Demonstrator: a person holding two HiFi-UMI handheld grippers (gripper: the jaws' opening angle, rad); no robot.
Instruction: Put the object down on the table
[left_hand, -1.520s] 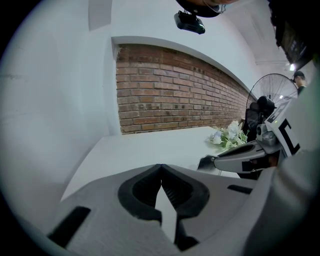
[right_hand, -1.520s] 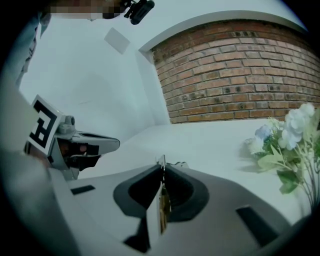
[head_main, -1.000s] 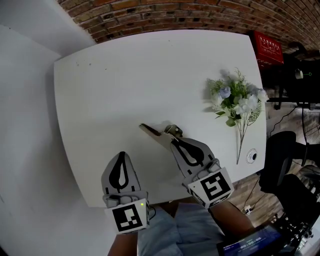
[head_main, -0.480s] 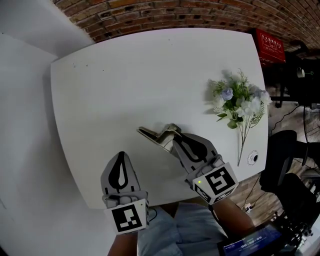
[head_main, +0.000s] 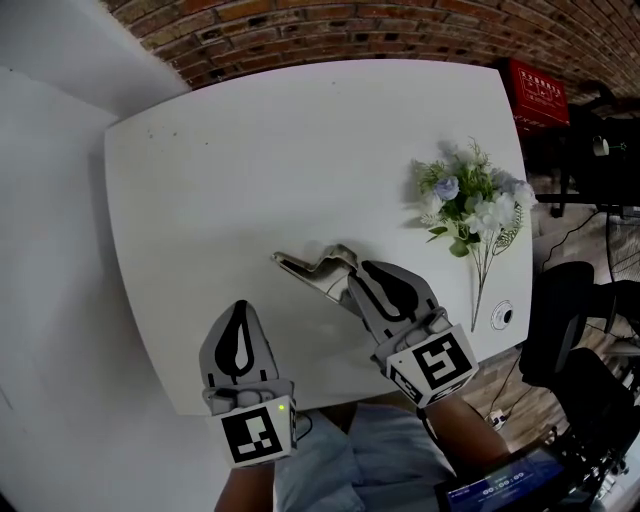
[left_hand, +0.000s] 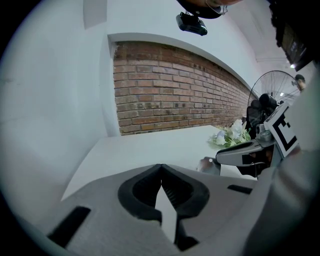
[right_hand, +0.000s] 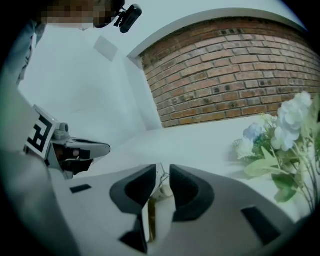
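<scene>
While the left gripper (head_main: 240, 306) hovers over the table's near edge with its jaws pressed together on nothing, the right gripper (head_main: 362, 276) sits a little further in, low over the white table (head_main: 300, 150). Over the last second it has come down and its jaws have parted to a narrow gap. The object (head_main: 312, 268), a slim tool with a wooden handle and a wire metal end, has dropped from a raised tilt and now looks to lie on the tabletop. That suggests the put-down is all but done. The right gripper view shows the handle in the gap between the pads, close to the left pad and seemingly loose. Further right lies a bunch of flowers (head_main: 475, 200), and a brick wall (head_main: 350, 25) stands beyond the table.
</scene>
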